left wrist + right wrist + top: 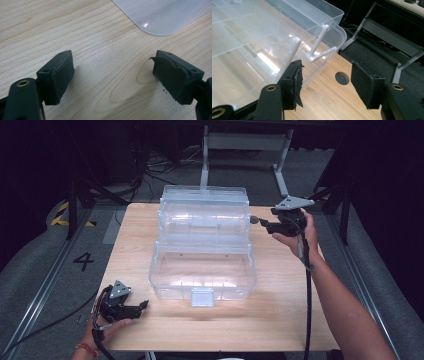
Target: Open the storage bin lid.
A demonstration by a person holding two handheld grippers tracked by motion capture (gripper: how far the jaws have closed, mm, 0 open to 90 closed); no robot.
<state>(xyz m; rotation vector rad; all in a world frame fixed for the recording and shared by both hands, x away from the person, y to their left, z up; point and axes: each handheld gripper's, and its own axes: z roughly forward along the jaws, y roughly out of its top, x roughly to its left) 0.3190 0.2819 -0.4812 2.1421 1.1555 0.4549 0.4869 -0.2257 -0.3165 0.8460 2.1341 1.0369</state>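
The right gripper [261,222] hovered at the right side of the clear tiered box [204,245], jaws spread and empty beside its thin white hinge arms [318,45]. The box stood opened out in stepped trays mid-table [280,320]. The left gripper [141,306] rested spread near the table's near-left corner. Unfolding looked done; seemingly only pulling the hands away was left

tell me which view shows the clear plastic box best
The high view: the whole clear plastic box sits mid-table, tiers opened out. The right gripper view shows just its side wall and hinge arms beside the right gripper. The left gripper view catches one rounded corner.
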